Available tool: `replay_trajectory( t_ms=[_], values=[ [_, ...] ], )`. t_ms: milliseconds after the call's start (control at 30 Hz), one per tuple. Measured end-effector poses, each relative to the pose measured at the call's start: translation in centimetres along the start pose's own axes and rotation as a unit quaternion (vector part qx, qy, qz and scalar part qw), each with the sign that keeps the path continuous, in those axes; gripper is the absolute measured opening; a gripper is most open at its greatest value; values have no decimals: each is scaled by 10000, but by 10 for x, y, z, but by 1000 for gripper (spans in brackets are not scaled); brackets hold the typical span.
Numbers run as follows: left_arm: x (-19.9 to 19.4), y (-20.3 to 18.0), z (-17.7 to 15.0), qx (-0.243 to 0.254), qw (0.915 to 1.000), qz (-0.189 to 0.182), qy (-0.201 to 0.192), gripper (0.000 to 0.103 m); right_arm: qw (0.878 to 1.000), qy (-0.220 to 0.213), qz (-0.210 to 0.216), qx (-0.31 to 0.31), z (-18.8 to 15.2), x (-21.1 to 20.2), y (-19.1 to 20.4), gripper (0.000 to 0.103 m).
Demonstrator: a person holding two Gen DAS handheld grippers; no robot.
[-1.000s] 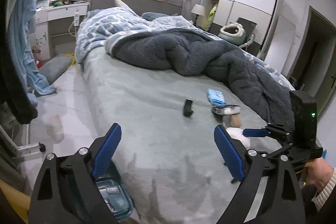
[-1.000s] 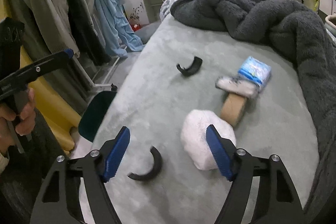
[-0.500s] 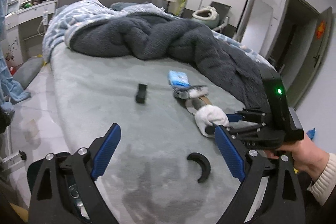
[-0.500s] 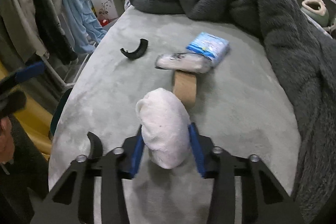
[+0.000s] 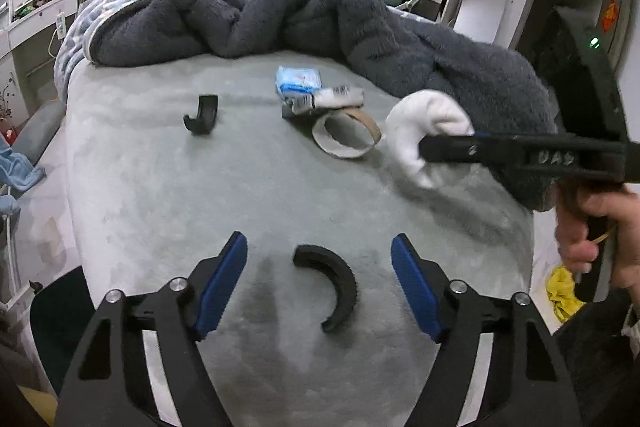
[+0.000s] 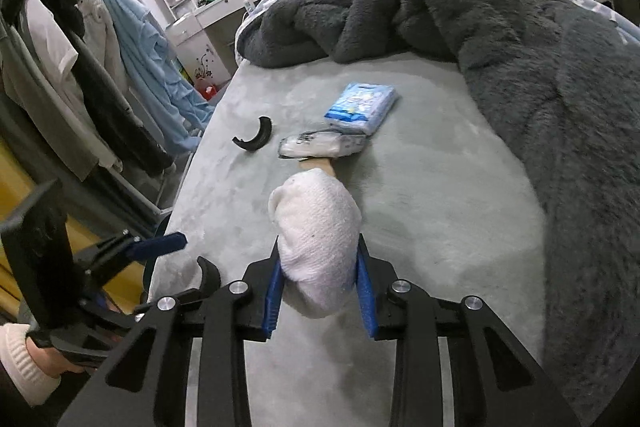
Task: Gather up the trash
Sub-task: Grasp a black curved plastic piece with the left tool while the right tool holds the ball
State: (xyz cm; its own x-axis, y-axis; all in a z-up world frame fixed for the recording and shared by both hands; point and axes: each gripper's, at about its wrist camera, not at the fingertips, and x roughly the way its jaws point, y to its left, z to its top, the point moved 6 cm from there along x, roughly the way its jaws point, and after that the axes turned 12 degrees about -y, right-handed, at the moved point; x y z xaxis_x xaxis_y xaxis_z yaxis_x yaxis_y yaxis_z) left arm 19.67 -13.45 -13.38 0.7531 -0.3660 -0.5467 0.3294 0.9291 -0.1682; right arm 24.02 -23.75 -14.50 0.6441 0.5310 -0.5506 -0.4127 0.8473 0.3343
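Observation:
A white cloth wad (image 6: 316, 223) is lifted just above the grey-green bed sheet (image 6: 420, 195); my right gripper (image 6: 319, 247) is shut on it, jaws still closing, and it shows side-on in the left wrist view (image 5: 440, 143). My left gripper (image 5: 319, 247) hovers low over the sheet, its jaws closing around a black curved piece (image 5: 332, 283) that the pads do not touch. Farther back lie a second black curved piece (image 5: 202, 113), a cardboard tape ring (image 5: 346, 137), a crumpled wrapper (image 5: 328, 99) and a blue-white packet (image 5: 298, 81).
A dark grey fleece blanket (image 6: 480, 27) is heaped across the back and right of the bed. Clothes hang on a rack (image 6: 80, 67) left of the bed. A dark bin (image 5: 56, 319) stands by the bed's near-left corner. Something yellow (image 5: 560, 291) lies on the floor at the right.
My right gripper closed on the white wad and raised it off the sheet. My left gripper swung right and down over the near black curved piece, and its jaws narrowed.

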Motion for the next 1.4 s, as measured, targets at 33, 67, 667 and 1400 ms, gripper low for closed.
replay_trajectory(
  t_ms=[33, 67, 667, 1400],
  values=[
    [3, -2, -3, 34, 10000, 58, 48, 72, 10000, -6, -2, 14, -1, -1, -2, 32],
    [5, -3, -6, 76, 9998, 124, 112, 70, 10000, -7, 3, 26, -2, -3, -4, 33],
    [21, 5, -2, -186, 9990, 348, 187, 24, 10000, -36, -13, -6, -2, -9, -12, 32],
    [-34, 140, 2, -1253, 9832, 1321, -153, 24, 9964, 42, 578, -623, 30, 44, 102, 33]
  ],
)
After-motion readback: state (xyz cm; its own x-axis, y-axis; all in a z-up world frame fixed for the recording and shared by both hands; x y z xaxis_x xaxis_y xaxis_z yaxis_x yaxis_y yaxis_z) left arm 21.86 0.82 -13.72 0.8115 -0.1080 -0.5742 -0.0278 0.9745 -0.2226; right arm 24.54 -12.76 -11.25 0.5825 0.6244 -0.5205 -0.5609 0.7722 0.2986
